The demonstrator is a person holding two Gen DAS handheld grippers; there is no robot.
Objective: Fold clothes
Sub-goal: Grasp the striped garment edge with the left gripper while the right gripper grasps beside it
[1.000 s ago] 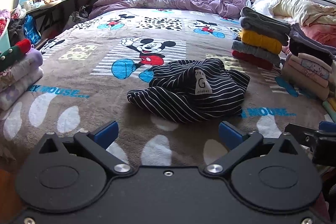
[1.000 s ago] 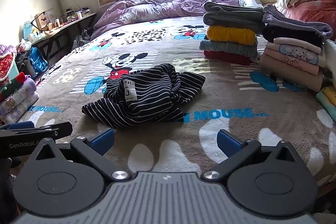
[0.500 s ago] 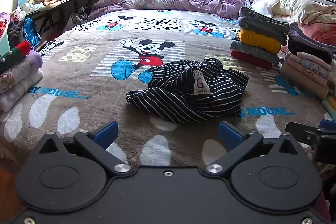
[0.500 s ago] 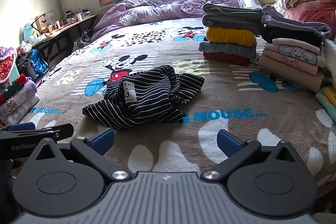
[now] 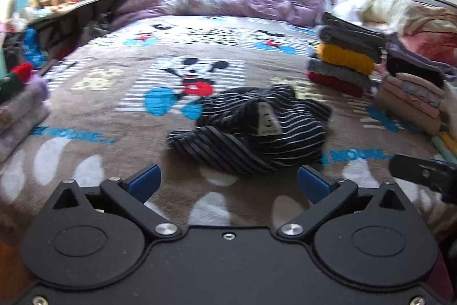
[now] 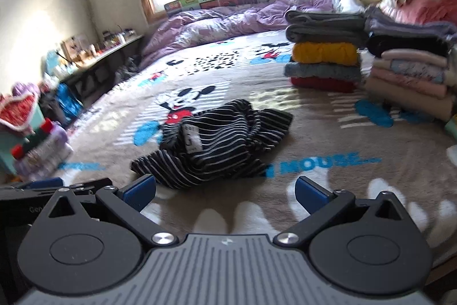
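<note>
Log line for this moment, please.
phase: approach | left gripper: open, empty | right gripper: open, empty | striped garment: crumpled, untouched

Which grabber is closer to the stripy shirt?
Right. The right gripper has its left fingertip almost at the stripy shirt. The left gripper hangs a bit further back from it. Both are open.

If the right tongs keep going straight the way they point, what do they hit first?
Most likely the crumpled striped garment: it lies just ahead of the open right tongs, slightly left of centre, with bare blanket between. Depth is uncertain.
</note>
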